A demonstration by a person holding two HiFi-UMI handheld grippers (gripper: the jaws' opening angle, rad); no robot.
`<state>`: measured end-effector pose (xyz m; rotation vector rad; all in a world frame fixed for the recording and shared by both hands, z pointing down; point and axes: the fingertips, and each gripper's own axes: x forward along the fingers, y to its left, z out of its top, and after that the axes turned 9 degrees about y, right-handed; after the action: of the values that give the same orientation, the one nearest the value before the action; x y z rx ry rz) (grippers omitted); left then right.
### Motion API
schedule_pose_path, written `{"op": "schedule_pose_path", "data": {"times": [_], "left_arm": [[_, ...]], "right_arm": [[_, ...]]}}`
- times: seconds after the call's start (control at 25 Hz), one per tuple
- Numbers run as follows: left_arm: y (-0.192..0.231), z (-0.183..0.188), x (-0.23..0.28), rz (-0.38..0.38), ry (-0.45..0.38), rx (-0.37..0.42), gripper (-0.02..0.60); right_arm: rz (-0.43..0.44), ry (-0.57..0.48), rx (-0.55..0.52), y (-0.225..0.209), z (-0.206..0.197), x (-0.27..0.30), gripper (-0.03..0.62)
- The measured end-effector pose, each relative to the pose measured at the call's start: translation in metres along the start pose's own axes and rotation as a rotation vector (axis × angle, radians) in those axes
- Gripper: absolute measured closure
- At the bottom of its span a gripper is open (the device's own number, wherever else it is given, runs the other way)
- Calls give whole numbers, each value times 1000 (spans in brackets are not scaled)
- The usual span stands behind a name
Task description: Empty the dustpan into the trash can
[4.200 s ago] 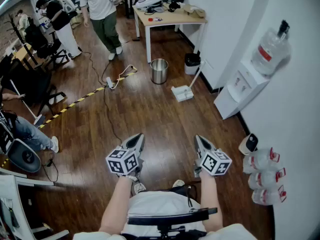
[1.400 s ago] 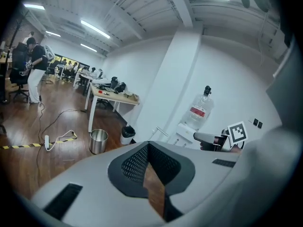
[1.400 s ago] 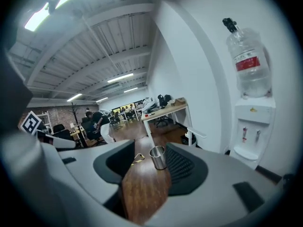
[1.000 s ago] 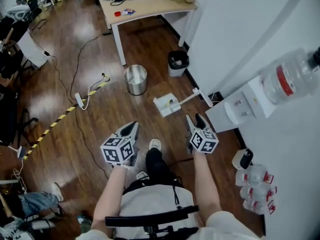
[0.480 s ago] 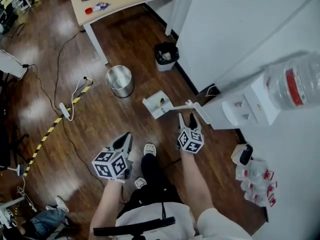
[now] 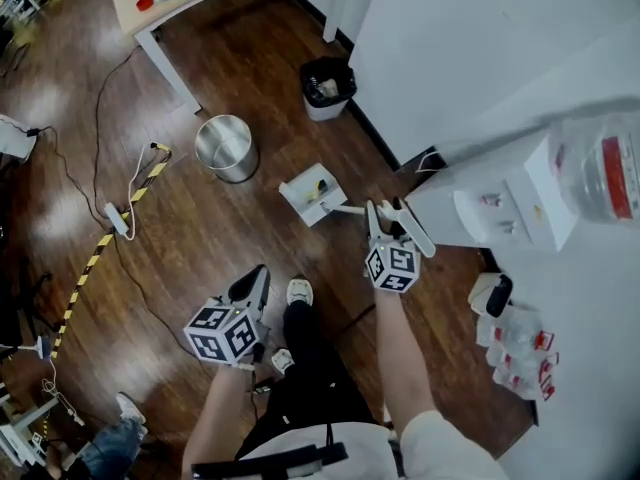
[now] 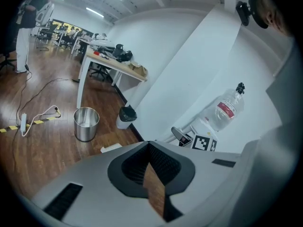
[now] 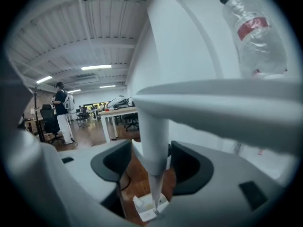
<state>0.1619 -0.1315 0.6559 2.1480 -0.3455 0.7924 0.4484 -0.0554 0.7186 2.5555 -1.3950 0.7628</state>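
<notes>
Dustpan [image 6: 312, 193], location?
— On the wood floor [image 6: 200, 258], near the steel bin [image 6: 225, 148], with its handle [image 6: 346, 208] running away from the bin.
— Right gripper [image 6: 386, 214]?
— At the end of the handle farthest from the bin. Jaws stand apart on either side of the handle, pads clear of it; they have just been opening.
— Left gripper [image 6: 256, 276]?
— Clenched, nothing in it, well apart from the bin.

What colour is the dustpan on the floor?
White. The dustpan shows best in the head view.
</notes>
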Motion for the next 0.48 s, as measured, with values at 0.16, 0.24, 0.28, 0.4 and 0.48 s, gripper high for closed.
{"op": "schedule_pose_path", "data": {"times": [0.16,0.24,0.28,0.4,0.48], "left_arm": [[6,-12,10,3,23,-26,594],[9,-15,12,7,24,-38,594],[11,-16,12,10,21,-43,594],[17,-14,8,23,10,-60,594],[22,-12,5,32,-1,-70,594]], "right_arm": [[25,-22,-36,3,11,12,340],[36,-27,-58,5,17,17,431],[46,-29,-67,6,21,20,433],[75,-35,-111,14,38,27,437],[77,-38,-143,19,50,34,444]]}}
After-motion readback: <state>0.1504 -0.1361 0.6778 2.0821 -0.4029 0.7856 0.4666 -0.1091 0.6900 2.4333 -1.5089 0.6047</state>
